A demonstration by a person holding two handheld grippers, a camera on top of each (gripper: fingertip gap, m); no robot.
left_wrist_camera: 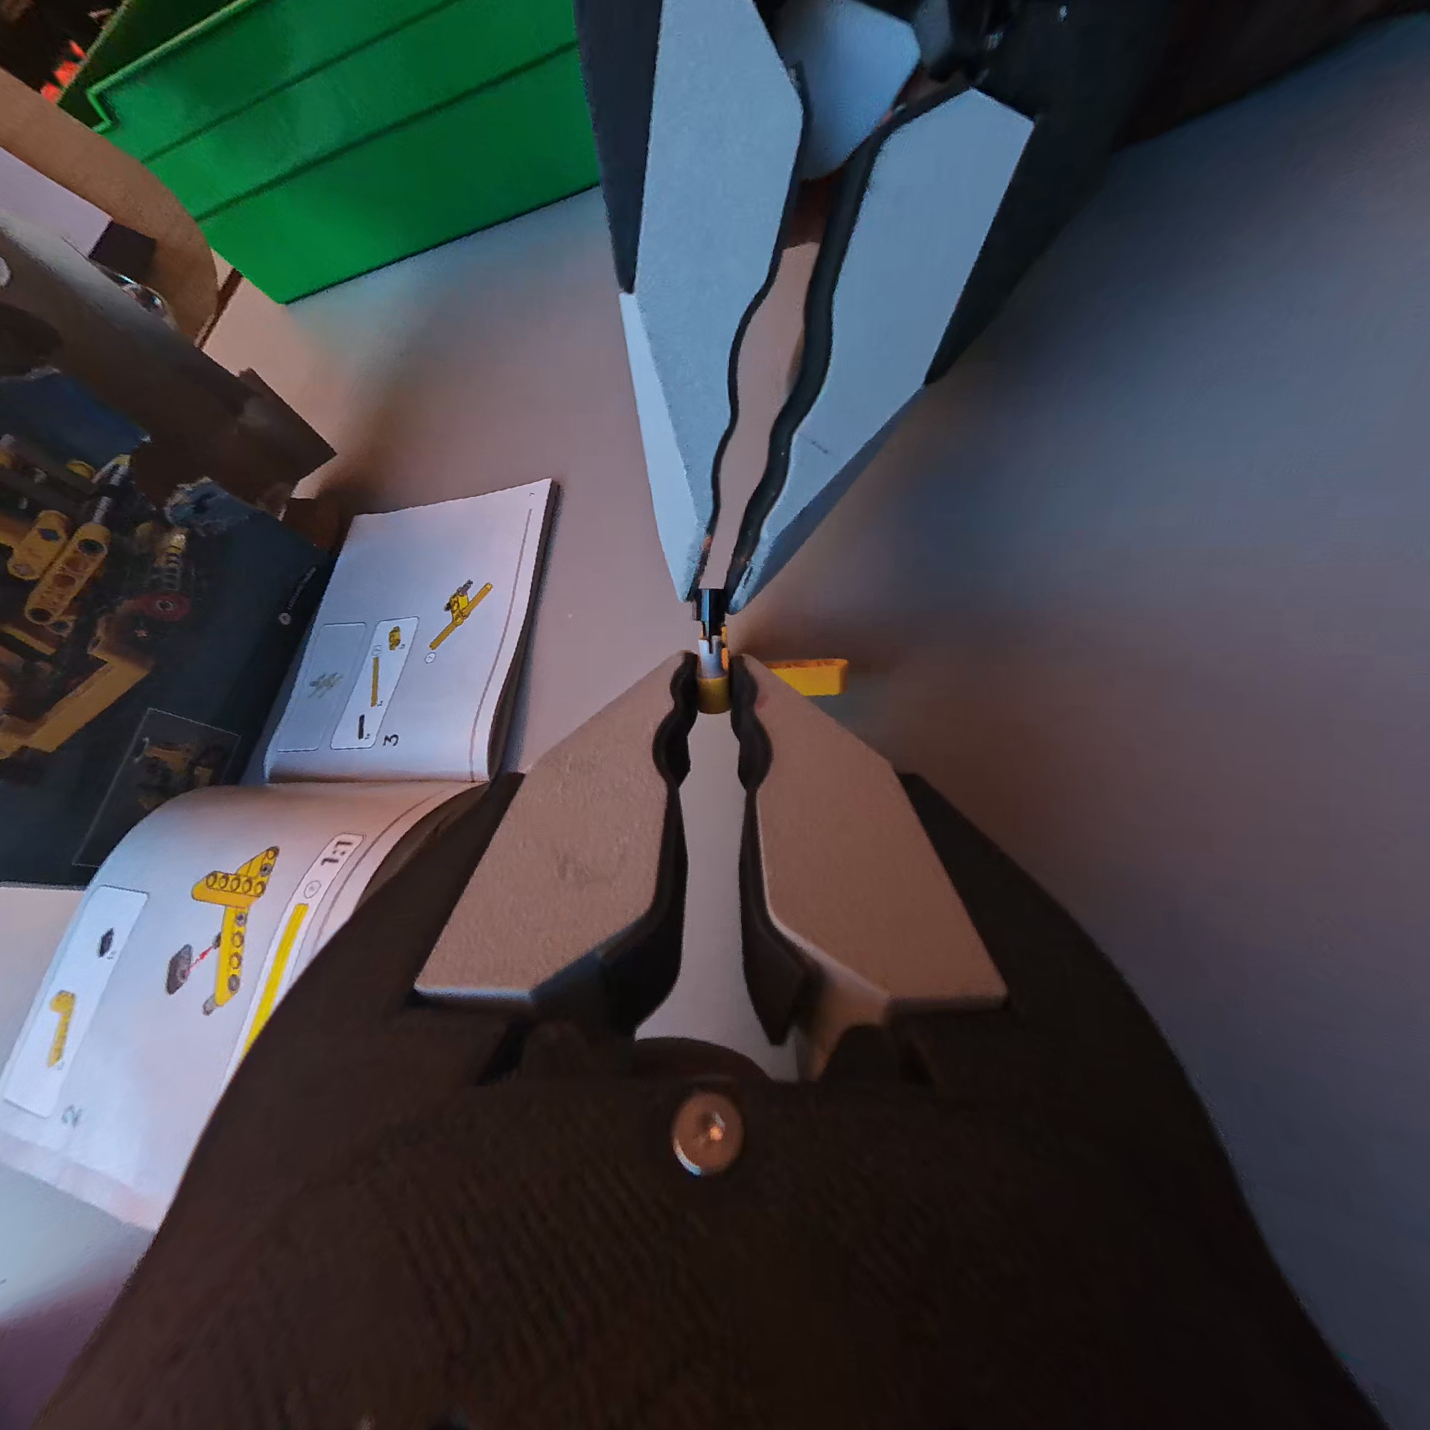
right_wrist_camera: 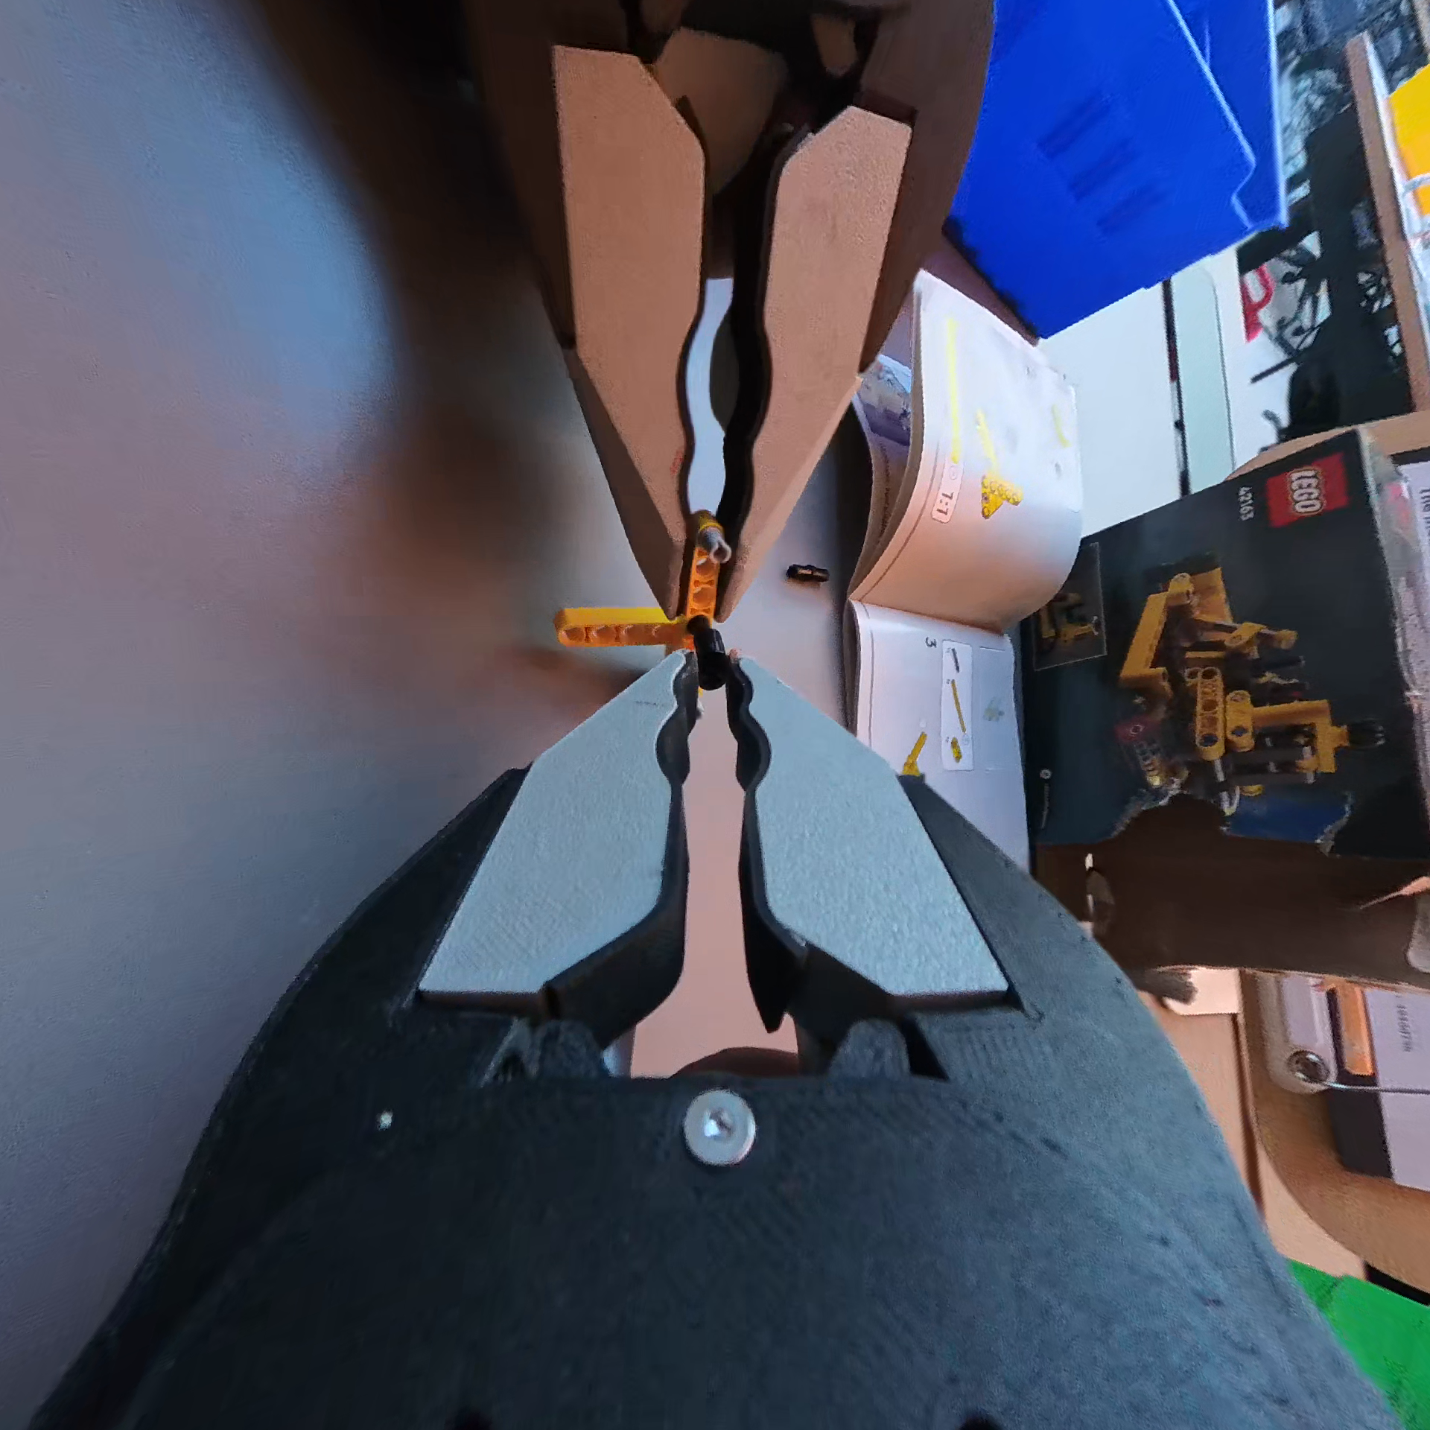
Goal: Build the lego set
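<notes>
My left gripper (left_wrist_camera: 712, 672) is shut on a yellow L-shaped beam (left_wrist_camera: 812, 673) and holds it above the table. In the right wrist view the beam (right_wrist_camera: 611, 625) has one arm between the left gripper's fingers and one sticking out sideways, with a grey pin (right_wrist_camera: 716, 542) in its far end. My right gripper (right_wrist_camera: 709, 667) faces the left one tip to tip and is shut on a small black pin (right_wrist_camera: 710, 650). The pin (left_wrist_camera: 710, 607) touches the beam's corner. How deep it sits in the hole I cannot tell.
An open instruction booklet (left_wrist_camera: 433, 634) lies on the grey table (left_wrist_camera: 1083, 542) beside the set's box (right_wrist_camera: 1207, 658). A loose black pin (right_wrist_camera: 807, 573) lies near the booklet. A green bin (left_wrist_camera: 348, 139) and a blue bin (right_wrist_camera: 1106, 155) stand at the table's edges.
</notes>
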